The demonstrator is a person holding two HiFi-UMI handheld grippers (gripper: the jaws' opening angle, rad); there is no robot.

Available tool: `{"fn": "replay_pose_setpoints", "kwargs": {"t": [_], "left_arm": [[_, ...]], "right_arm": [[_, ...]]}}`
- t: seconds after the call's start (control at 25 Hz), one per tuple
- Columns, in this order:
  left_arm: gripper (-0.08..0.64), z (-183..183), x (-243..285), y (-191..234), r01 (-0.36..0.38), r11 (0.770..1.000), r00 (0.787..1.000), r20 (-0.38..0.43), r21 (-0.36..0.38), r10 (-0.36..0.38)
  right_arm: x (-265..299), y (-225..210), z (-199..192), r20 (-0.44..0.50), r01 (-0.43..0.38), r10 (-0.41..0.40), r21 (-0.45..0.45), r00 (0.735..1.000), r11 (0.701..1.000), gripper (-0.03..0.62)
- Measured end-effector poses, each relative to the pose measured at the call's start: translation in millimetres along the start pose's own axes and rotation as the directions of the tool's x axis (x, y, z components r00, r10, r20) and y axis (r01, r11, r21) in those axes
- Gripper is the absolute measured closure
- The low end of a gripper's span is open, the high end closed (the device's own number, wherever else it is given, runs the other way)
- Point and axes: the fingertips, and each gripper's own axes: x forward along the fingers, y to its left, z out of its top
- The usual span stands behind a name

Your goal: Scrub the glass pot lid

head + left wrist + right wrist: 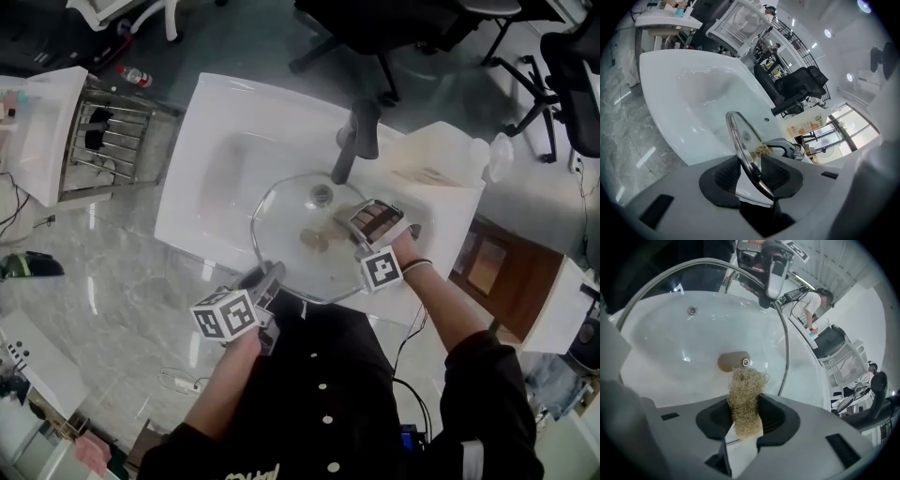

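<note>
White sink (192, 202) takes up most of what lies below me, and the lid (291, 251) stands tilted over its basin, just in front of the tap (353, 141). My left gripper (270, 278) is clamped on the lid's near rim, the steel band nipped between both pads with the glass running away edge-on from them. My right gripper (743, 411) is closed on the scrubber (744, 397), a tan wad of coarse fibre, whose free end is against the glass close to the knob (732, 361). I think I am working the underside, since a screw head shows in the knob's end, though the wide lens leaves me unsure. The weak point, as I judge it, is that one-sided hold: a hard push from the scrubber far from the left pads could lever the rim round or out of them, and the lid would drop on the sink and chip. The scrubber could also work loose if I drag it sideways. As for writing, the card (806, 126) behind the tap carries print too small to read.
</note>
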Motion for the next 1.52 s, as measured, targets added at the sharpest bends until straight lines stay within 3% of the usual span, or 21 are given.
{"fn": "replay_pose_setpoints", "kwargs": {"t": [0.4,0.64,0.84,0.96,1.12,1.28,1.4,1.52], "left_arm": [[0.407,0,0,0,0.006,1.000,1.000,0.006,0.000,-0.006],[0.407,0,0,1,0.014,1.000,1.000,0.003,0.001,-0.014],[0.407,0,-1,1,0.016,1.000,1.000,0.004,-0.001,-0.016],[0.407,0,-1,0,0.016,1.000,1.000,0.002,0.001,-0.016],[0.405,0,-1,-1,0.020,1.000,1.000,-0.003,0.003,-0.020],[0.405,0,0,-1,0.027,1.000,1.000,0.000,-0.003,-0.027],[0.405,0,0,-1,0.031,1.000,1.000,0.006,-0.005,-0.031],[0.405,0,1,-1,0.037,0.999,0.999,0.008,-0.009,-0.037]], "right_arm": [[-24,26,-20,-0.036,-0.112,0.109,-0.087,0.993,0.990,0.446],[-38,44,-36,-0.096,-0.257,0.245,-0.138,0.965,0.957,0.446],[-39,43,-34,-0.113,-0.280,0.264,-0.165,0.958,0.946,0.445],[-38,35,-31,-0.095,-0.232,0.219,-0.152,0.971,0.961,0.445],[-33,3,-6,0.002,-0.083,0.083,-0.039,0.997,0.996,0.445],[-15,-23,22,0.044,-0.042,0.039,0.064,0.998,0.997,0.445],[2,-55,45,0.076,0.043,-0.055,0.151,0.996,0.988,0.445],[14,-72,68,0.097,0.080,-0.096,0.154,0.991,0.985,0.445]]}}
